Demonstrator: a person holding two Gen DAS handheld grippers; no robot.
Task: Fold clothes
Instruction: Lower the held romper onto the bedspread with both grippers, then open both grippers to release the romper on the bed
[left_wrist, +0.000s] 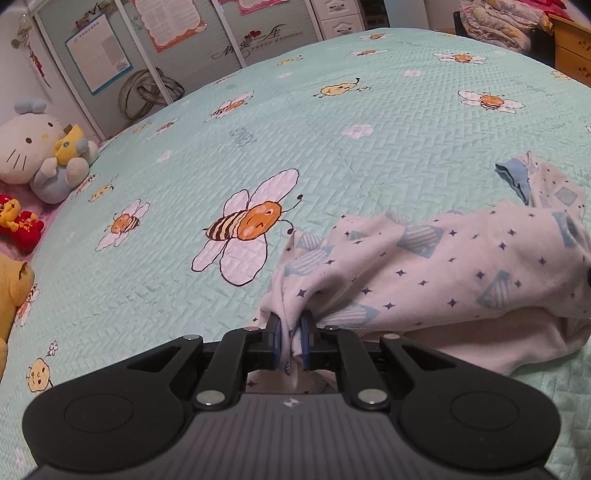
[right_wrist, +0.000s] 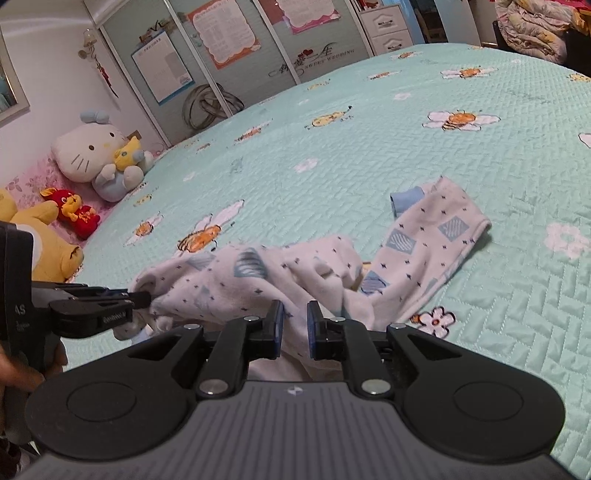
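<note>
Bed (right_wrist: 369, 122): we find it carrying everything, under a green bee-print quilt.

Garment (right_wrist: 280, 273): white, patterned and crumpled near our edge of the bed; its long axis runs across us from the left tongs out to a blue cuff (right_wrist: 404, 201) toward the far right.

Left tongs (left_wrist: 291, 338): clamped on the garment's left end.

Right tongs (right_wrist: 294, 328): slightly apart, cloth between them, grip uncertain; we judge these nearer the loose, cuffed end.

"SWEET WEDDING" decal (right_wrist: 325, 55) on wardrobe door (right_wrist: 273, 48), "LOVE" letters (right_wrist: 153, 31) above poster
</note>
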